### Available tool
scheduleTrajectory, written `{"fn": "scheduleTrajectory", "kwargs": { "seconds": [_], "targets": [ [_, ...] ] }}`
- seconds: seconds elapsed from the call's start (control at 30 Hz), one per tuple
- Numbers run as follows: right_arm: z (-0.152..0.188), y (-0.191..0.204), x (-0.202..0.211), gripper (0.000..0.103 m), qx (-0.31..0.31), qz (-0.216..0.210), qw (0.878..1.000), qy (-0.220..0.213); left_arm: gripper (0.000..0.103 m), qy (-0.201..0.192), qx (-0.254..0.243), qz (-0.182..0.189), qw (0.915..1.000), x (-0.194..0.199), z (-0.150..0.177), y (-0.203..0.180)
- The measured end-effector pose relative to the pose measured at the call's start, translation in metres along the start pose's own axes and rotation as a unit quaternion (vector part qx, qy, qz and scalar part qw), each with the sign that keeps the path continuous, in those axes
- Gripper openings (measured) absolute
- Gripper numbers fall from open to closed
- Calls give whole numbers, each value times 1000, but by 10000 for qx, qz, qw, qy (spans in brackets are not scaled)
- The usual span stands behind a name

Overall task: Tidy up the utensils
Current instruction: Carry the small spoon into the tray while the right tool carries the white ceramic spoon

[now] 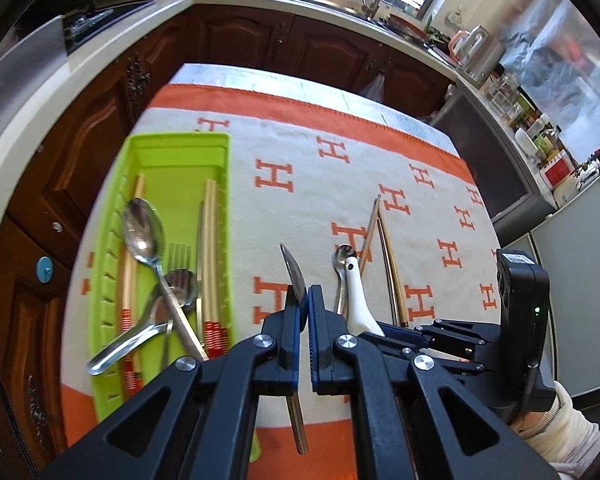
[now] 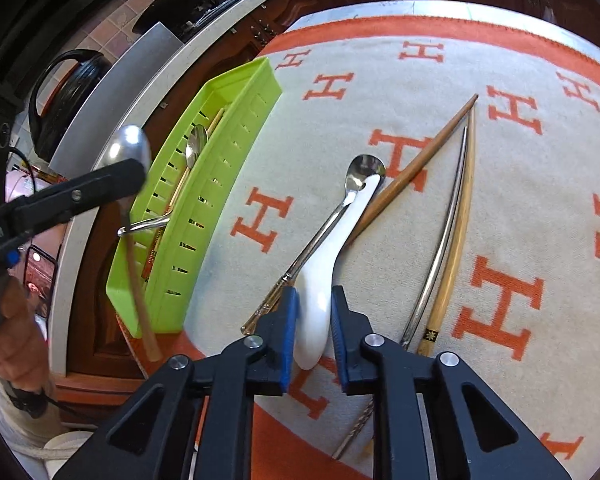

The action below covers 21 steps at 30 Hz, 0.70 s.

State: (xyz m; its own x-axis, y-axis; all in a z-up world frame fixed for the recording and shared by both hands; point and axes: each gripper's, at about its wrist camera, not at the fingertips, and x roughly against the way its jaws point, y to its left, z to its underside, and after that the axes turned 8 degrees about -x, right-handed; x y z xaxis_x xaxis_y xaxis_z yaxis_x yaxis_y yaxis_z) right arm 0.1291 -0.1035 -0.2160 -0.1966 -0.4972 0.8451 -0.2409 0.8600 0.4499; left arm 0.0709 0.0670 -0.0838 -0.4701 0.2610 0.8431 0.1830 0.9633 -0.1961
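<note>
Your left gripper [image 1: 304, 300] is pinched tight on a wood-handled spoon [image 1: 293, 270], bowl sticking out ahead of the jaws, handle hanging behind and below them; looks like it's lifted for the green tray [image 1: 180, 144], just left of those jaws, which already holds spoons, a fork and chopsticks.

Your right gripper [image 2: 314, 308] straddles the white ceramic spoon [image 2: 320, 292]; the jaws stand part-spread and I can't tell if the pads touch it.

Ahead of the jaws, a steel spoon [image 2: 340, 200] lies against it; chopsticks [image 2: 452, 216] to the right.

Only readable writing: orange "H" letters across the cloth [image 2: 440, 80].
</note>
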Motion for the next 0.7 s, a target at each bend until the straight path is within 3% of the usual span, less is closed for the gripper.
{"fn": "scheduleTrajectory", "kwargs": {
  "seconds": [0.1, 0.37, 0.7],
  "targets": [
    [3, 9, 5, 5, 78, 28, 9999, -72, 1, -44, -4, -109, 9999, 14, 3, 7],
    [9, 32, 35, 5, 125, 24, 9993, -343, 1, -108, 243, -295, 9992, 41, 22, 37],
    [3, 104, 56, 5, 321, -751, 9954, -507, 1, -302, 456, -727, 9959, 39, 35, 70]
  ]
}}
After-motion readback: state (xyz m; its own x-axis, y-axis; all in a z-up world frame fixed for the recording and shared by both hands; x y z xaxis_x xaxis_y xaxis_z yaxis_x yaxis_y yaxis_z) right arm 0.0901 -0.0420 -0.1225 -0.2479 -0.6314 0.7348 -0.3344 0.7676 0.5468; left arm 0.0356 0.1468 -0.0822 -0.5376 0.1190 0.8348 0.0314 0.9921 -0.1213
